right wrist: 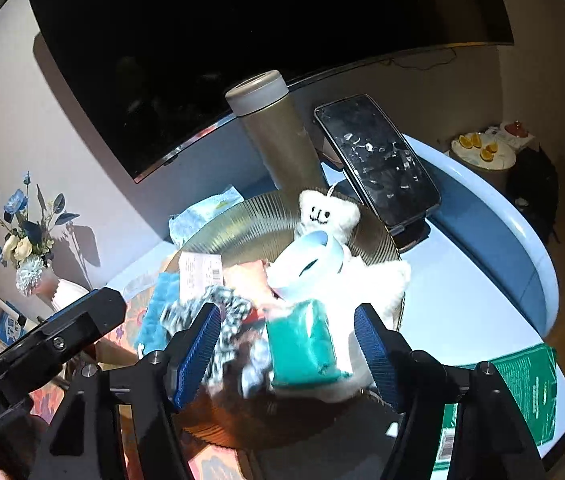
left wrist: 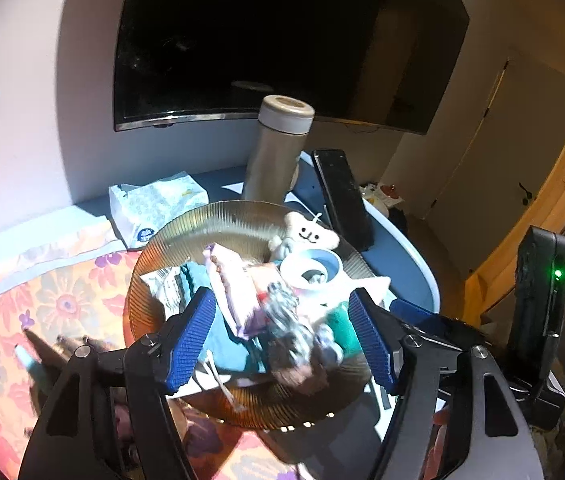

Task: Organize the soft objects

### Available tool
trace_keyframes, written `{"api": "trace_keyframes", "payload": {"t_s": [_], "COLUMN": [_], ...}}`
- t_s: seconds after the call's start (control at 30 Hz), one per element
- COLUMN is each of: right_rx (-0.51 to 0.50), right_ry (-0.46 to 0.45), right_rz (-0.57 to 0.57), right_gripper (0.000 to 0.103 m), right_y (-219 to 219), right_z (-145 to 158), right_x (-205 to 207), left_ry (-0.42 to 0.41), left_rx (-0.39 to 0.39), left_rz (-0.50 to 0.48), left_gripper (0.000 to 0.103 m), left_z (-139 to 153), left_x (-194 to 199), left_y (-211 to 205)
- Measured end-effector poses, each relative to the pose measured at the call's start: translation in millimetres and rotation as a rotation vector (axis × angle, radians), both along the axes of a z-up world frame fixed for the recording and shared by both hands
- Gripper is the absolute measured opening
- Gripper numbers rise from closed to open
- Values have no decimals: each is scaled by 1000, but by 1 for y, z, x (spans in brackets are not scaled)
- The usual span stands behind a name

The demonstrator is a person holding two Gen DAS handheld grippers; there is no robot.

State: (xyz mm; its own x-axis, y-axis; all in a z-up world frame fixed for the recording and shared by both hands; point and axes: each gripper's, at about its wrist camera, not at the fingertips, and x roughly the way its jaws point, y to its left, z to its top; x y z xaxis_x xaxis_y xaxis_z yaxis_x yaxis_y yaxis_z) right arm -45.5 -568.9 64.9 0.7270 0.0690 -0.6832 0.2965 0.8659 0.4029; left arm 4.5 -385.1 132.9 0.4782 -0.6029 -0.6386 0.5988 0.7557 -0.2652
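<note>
A ribbed amber glass plate (left wrist: pixel 218 220) (right wrist: pixel 242 220) holds a heap of soft things. On it are a white plush with a drawn face (left wrist: pixel 310 232) (right wrist: pixel 328 212), a white and blue ring-shaped piece (left wrist: pixel 312 268) (right wrist: pixel 310 260), a pink packet (left wrist: pixel 230 284) and a blue cloth (left wrist: pixel 226 340) (right wrist: pixel 158 312). My left gripper (left wrist: pixel 282 340) is open over the near rim, with a blurred black-and-white fabric bundle (left wrist: pixel 290 320) (right wrist: pixel 226 312) between its blue pads, untouched. My right gripper (right wrist: pixel 284 350) is open too, around a teal pouch (right wrist: pixel 302 344) (left wrist: pixel 340 324) that neither pad presses.
Behind the plate stand a tall metal flask (left wrist: pixel 278 152) (right wrist: pixel 270 136) and a phone on a stand (left wrist: pixel 342 196) (right wrist: pixel 378 164). A tissue pack (left wrist: pixel 154 204) lies back left, a flower vase (right wrist: pixel 26 248) far left, a green packet (right wrist: pixel 530 392) at right. A dark screen hangs on the wall.
</note>
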Motion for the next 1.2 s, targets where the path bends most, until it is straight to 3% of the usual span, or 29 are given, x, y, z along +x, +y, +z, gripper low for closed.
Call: {"api": "trace_keyframes", "payload": {"t_s": [0.23,0.37,0.47,0.6,0.77,0.9,1.0,1.2], "right_rx": [-32,-102,-151,-182,-218,-244,-251,-178], "right_ry": [-9,-9,-28,-41,-68,-65,-52,-66], "right_rz": [3,35,95,184,325,434,506,555], "right_gripper": [68,68,68,68,68,68,68,74], "right_y": [18,47,79,124,197,259,308,365], "right_z": [15,31,43,50,54,46,28,-20], "right_x": [-18,-36,-51,-61,-65,-62,-51,-8], "left_ry": [-29,-40,-82,-189,-229,-299,-305,-302], "left_rx": [3,-18,-17,76,118,230,268,233], "left_rz": [-9,-5,62,221,362,510,595,660], "left_gripper": [68,72,75,75,82,85,87,87], "left_z": [15,23,28,33,30,16,0,-46], "left_x": [-29,-56,-75,-98,-109,-111,-105,-79], "left_y": [23,60,98,151,216,265,298,343]}}
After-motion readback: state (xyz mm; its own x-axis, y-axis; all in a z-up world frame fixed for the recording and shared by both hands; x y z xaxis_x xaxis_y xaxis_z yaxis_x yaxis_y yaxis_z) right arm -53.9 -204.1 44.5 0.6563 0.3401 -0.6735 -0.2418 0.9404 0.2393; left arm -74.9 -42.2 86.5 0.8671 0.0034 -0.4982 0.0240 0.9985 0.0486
